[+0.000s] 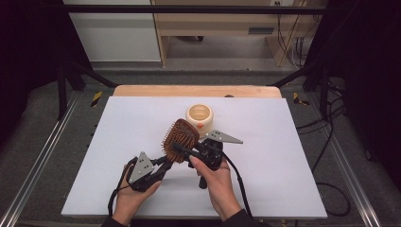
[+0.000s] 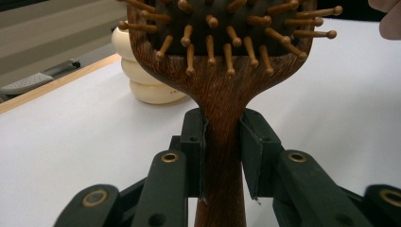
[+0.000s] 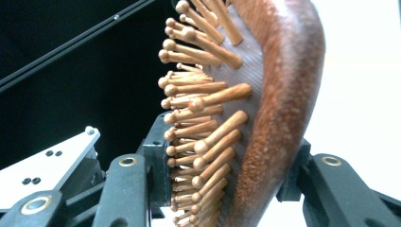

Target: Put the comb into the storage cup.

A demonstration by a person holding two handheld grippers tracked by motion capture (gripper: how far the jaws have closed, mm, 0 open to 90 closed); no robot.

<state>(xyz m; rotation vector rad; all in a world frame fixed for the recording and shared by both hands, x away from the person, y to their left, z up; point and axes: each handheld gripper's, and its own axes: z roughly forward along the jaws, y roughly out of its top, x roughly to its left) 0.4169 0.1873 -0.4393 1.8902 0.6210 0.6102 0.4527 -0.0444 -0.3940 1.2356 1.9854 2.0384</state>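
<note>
White table (image 1: 265, 189) on grey carpet (image 1: 42, 118), wooden furniture (image 1: 213, 23) behind

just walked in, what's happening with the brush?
A person holds a wooden hairbrush above the white table with both tongs. The left tongs are clamped on its handle; the right tongs close across the head, one jaw on the bristles, the other against the wooden back. A cream jar sits just behind it on the table.

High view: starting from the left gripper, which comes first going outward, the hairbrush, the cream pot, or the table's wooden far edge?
1. Hairbrush: held in the left gripper, rising toward the table's middle.
2. Cream pot: just beyond the brush head.
3. Wooden far edge: at the table's back, farthest.
</note>
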